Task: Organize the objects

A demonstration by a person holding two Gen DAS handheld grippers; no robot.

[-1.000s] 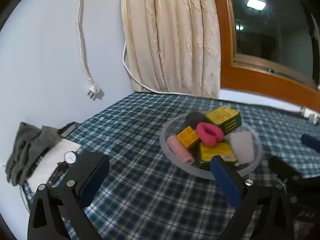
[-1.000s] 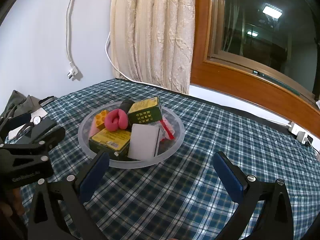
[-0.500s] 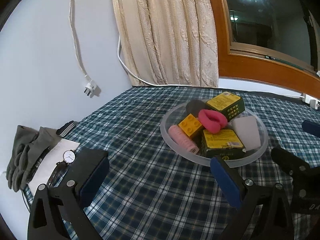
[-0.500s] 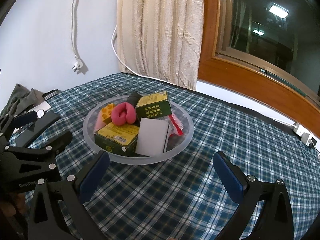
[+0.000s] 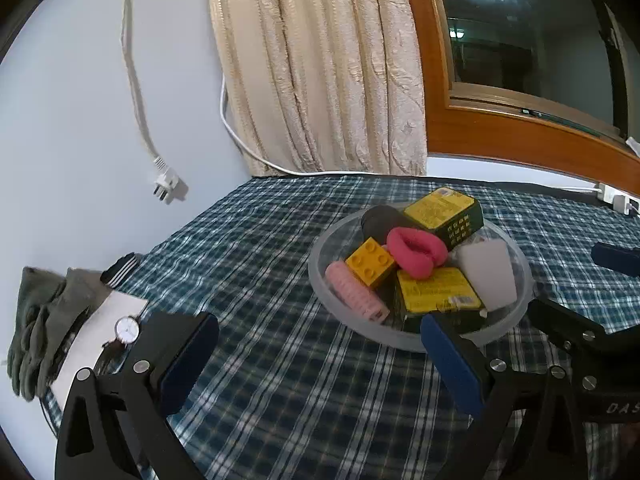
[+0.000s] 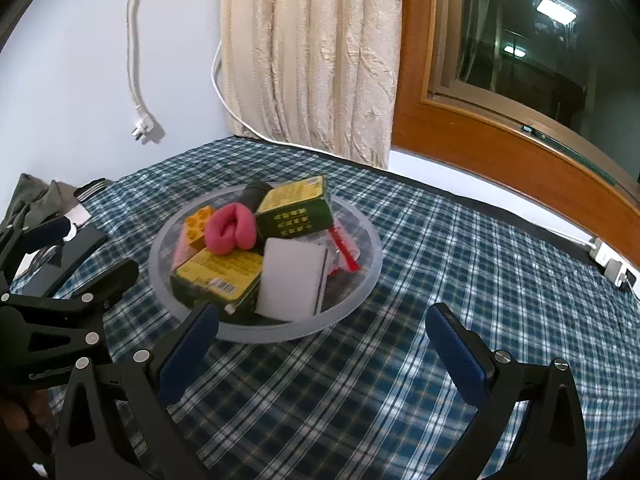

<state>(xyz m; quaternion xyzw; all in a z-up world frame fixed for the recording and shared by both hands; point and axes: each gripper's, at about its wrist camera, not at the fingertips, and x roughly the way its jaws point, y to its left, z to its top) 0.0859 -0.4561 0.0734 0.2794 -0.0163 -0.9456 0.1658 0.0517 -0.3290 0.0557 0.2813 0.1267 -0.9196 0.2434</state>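
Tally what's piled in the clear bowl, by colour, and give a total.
Yellow-and-green boxes: 2
Pink: 2, the scrunchie and the ribbed roller
Yellow toy brick: 1
White block: 1
Black item: 1
Red-and-clear packet: 1
Total: 8 visible in the bowl

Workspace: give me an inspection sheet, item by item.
Surface: blue plaid tablecloth covers the table.
Job's things: translucent bowl holds two yellow-green cartons, white sponge block, pink scrunchie, orange toy brick, pink thread spool, dark cylinder, red-trimmed packet.
Clutter: wristwatch on white paper, grey-green gloves at the table's edge.
Grippers: left gripper and right gripper open, empty, short of the bowl.
Cables: unplugged white plug dangling; power strip.
Surroundings: beige curtain, wood-framed window.
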